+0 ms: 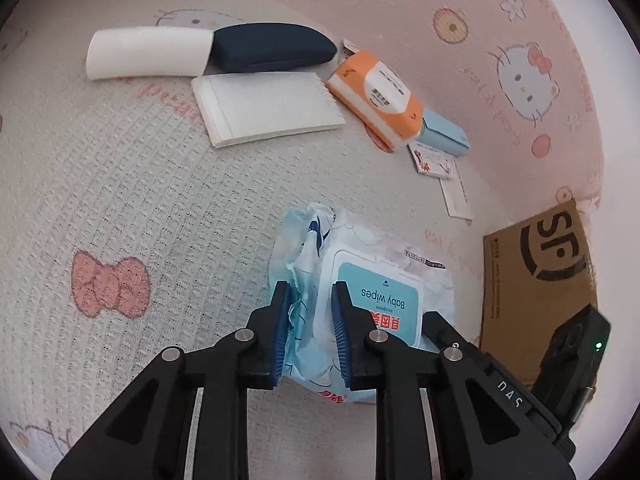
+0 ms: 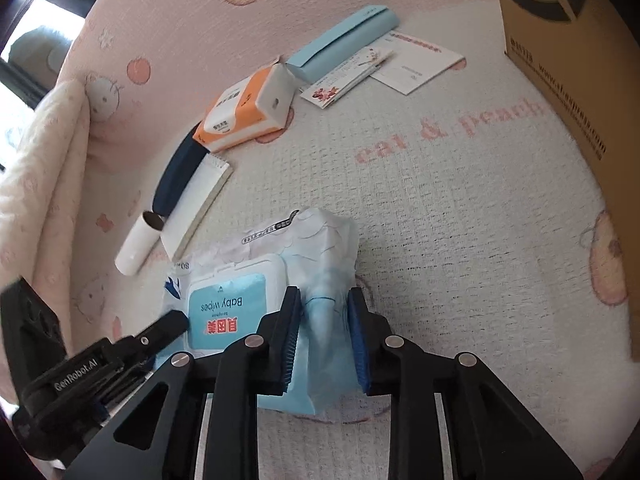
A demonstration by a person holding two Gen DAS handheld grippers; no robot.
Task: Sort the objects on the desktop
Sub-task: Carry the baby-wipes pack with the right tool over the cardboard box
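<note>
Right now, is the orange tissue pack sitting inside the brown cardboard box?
No, the orange tissue pack lies out on the pink cloth, apart from the cardboard box at the right edge.

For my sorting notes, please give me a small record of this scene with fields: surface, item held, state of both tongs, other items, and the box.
surface: pink and white patterned cloth
item held: baby wipes pack, lying flat on the cloth
left tongs: shut on the crumpled end of the pack
right tongs: shut on the opposite end
other items: white roll, dark blue case, white notepad, orange tissue pack, light blue box, paper cards
box: cardboard box to the right of the pack
</note>
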